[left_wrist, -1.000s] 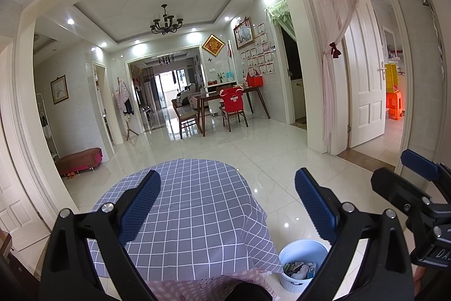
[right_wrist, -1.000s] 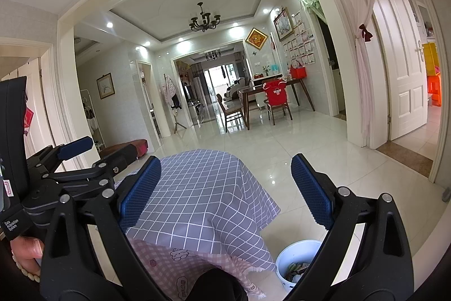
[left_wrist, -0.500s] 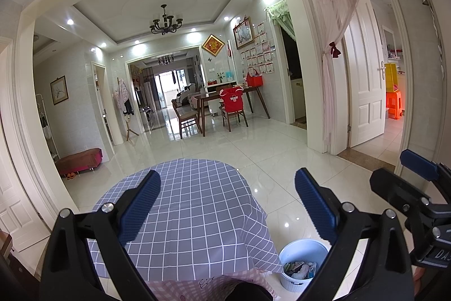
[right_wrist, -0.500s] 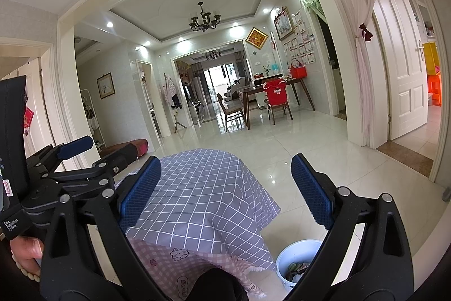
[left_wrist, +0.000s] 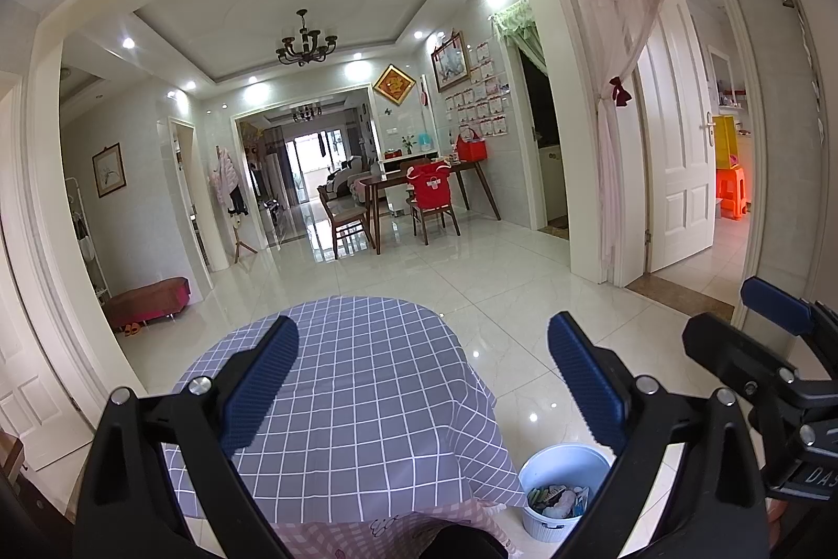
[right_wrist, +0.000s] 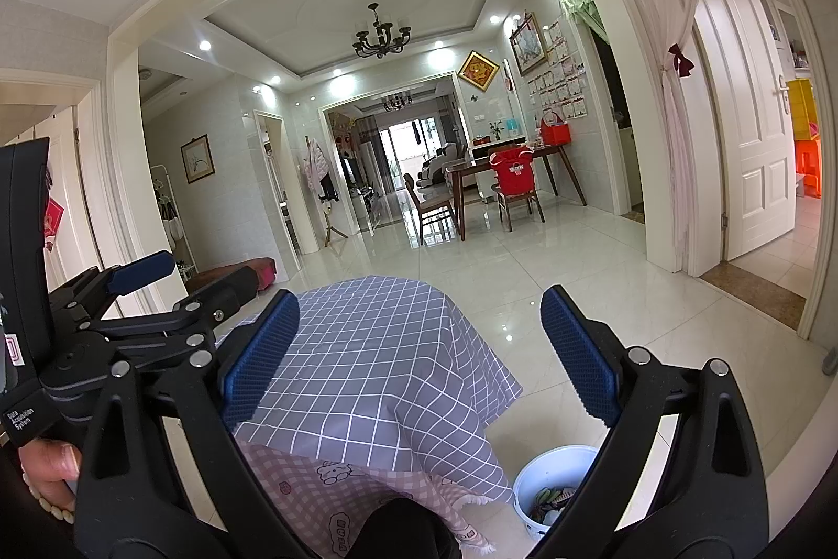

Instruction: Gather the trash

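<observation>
A white waste bin [left_wrist: 558, 491] with mixed wrappers inside stands on the floor at the right of a round table; it also shows in the right wrist view [right_wrist: 550, 485]. The table wears a grey checked cloth [left_wrist: 366, 391], seen too in the right wrist view [right_wrist: 377, 349], with no loose trash visible on it. My left gripper [left_wrist: 421, 381] is open and empty, held above the table. My right gripper [right_wrist: 419, 352] is open and empty beside it, to the right. Each gripper shows at the edge of the other's view.
A glossy white tile floor [left_wrist: 471, 271] stretches ahead. A dining table with chairs [left_wrist: 414, 197] stands far back. A red bench [left_wrist: 146, 299] sits by the left wall. A curtained doorway with a white door [left_wrist: 675, 150] is at the right.
</observation>
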The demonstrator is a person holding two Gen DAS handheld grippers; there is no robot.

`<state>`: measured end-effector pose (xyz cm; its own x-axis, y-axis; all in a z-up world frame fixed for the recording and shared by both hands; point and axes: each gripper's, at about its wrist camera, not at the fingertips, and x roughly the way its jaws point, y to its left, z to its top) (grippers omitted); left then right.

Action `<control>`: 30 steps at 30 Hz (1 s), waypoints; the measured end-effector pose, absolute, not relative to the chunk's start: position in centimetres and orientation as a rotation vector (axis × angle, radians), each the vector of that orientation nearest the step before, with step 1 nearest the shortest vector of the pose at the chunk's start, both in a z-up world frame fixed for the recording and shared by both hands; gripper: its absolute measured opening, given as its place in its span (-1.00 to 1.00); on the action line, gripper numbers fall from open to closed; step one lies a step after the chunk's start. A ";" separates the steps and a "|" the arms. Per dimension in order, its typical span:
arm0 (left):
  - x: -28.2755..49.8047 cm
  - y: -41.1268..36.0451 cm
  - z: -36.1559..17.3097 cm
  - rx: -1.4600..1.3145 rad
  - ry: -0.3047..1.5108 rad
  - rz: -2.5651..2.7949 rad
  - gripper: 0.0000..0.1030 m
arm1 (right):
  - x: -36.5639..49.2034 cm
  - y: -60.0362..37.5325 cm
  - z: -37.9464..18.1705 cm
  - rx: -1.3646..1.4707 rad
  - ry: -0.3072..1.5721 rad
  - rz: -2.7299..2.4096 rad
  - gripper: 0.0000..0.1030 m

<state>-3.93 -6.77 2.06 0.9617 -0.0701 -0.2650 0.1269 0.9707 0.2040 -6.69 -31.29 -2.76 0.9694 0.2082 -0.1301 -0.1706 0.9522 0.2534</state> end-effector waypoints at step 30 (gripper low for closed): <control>-3.7 -6.2 1.2 0.230 0.269 -0.103 0.83 | -6.8 -31.2 -2.7 0.247 0.162 0.194 0.78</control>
